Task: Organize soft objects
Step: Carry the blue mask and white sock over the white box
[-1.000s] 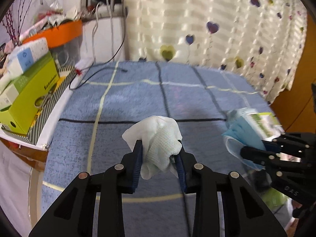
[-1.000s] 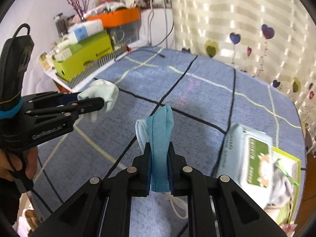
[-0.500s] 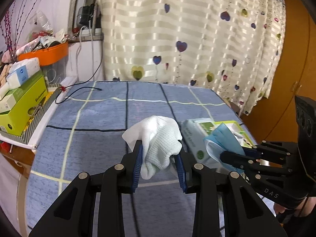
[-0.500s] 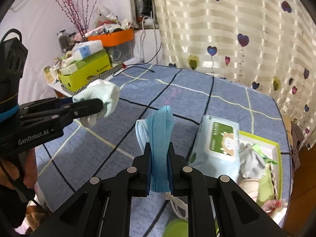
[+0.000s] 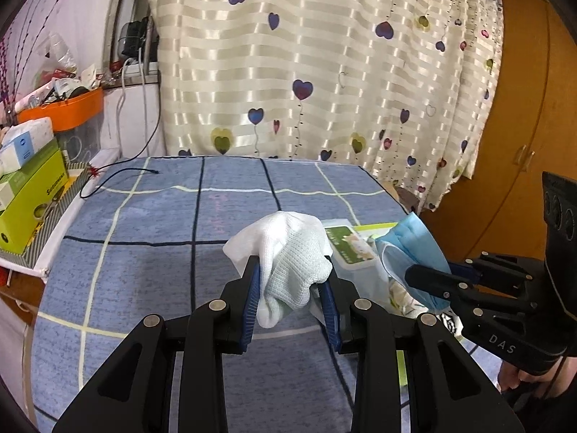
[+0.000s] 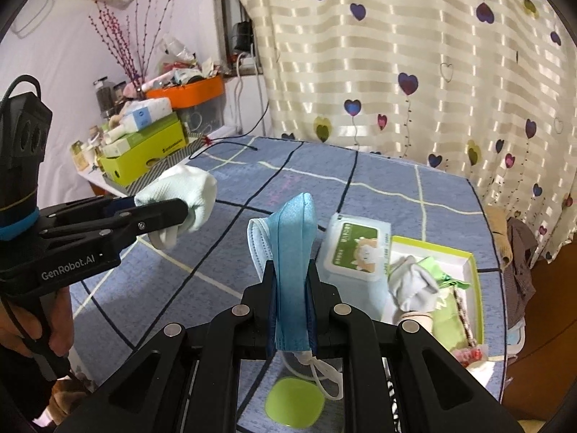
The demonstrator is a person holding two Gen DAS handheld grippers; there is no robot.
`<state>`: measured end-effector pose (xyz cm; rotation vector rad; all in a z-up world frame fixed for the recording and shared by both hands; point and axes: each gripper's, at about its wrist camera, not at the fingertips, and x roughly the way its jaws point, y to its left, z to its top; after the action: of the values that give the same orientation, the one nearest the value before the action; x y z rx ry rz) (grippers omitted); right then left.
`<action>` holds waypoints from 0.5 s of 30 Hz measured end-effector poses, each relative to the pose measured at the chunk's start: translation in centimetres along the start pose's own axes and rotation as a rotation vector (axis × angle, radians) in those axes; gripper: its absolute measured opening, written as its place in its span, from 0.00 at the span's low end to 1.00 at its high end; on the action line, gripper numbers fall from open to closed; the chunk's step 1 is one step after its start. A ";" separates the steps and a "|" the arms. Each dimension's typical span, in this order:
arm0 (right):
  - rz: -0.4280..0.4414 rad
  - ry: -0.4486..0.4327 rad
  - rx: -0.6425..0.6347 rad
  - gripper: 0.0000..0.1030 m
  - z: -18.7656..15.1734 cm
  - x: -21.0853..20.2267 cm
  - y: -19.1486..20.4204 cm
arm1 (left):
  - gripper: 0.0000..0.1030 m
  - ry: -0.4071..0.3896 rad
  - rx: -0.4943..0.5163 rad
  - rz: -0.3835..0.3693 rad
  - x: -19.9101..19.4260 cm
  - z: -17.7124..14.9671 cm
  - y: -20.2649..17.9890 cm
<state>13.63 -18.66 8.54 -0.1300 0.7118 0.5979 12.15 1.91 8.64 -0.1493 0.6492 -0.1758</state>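
My left gripper (image 5: pixel 291 283) is shut on a bunched white knitted glove (image 5: pixel 288 252), held above the blue checked tablecloth (image 5: pixel 151 223). The same glove (image 6: pixel 184 195) shows at the left of the right wrist view, in the left gripper (image 6: pixel 169 213). My right gripper (image 6: pixel 291 281) is shut on a folded blue face mask (image 6: pixel 294 252), whose white ear loop hangs below the jaws. In the left wrist view, the mask (image 5: pixel 411 249) sits at the right in the right gripper (image 5: pixel 429 274). Both hang above a green-rimmed tray (image 6: pixel 468 263) holding a grey sock (image 6: pixel 414 285).
A wet-wipes pack (image 6: pixel 357 245) lies beside the tray. A lime-green square lid (image 6: pixel 294 404) rests near the table's front edge. A side shelf holds a green box (image 5: pixel 29 198) and an orange bin (image 5: pixel 61 108). A black cable (image 5: pixel 119 173) lies at the far left. Heart-patterned curtains (image 5: pixel 324 72) hang behind.
Both grippers have swung right and lifted with their loads. The wipes pack and tray have come closer under them. Neither grip has changed.
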 end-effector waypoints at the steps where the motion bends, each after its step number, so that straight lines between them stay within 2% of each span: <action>1: 0.000 -0.001 0.001 0.13 -0.1 -0.1 -0.1 | 0.32 -0.001 0.003 -0.005 0.0 0.0 -0.3; 15: -0.024 -0.018 0.049 0.13 -1.9 -1.9 -3.1 | 0.32 0.011 0.026 -0.087 0.8 -0.8 -3.6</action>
<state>13.10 -22.66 8.03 -0.0872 0.7064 0.5575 11.92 -1.83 8.24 -0.1518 0.6514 -0.2691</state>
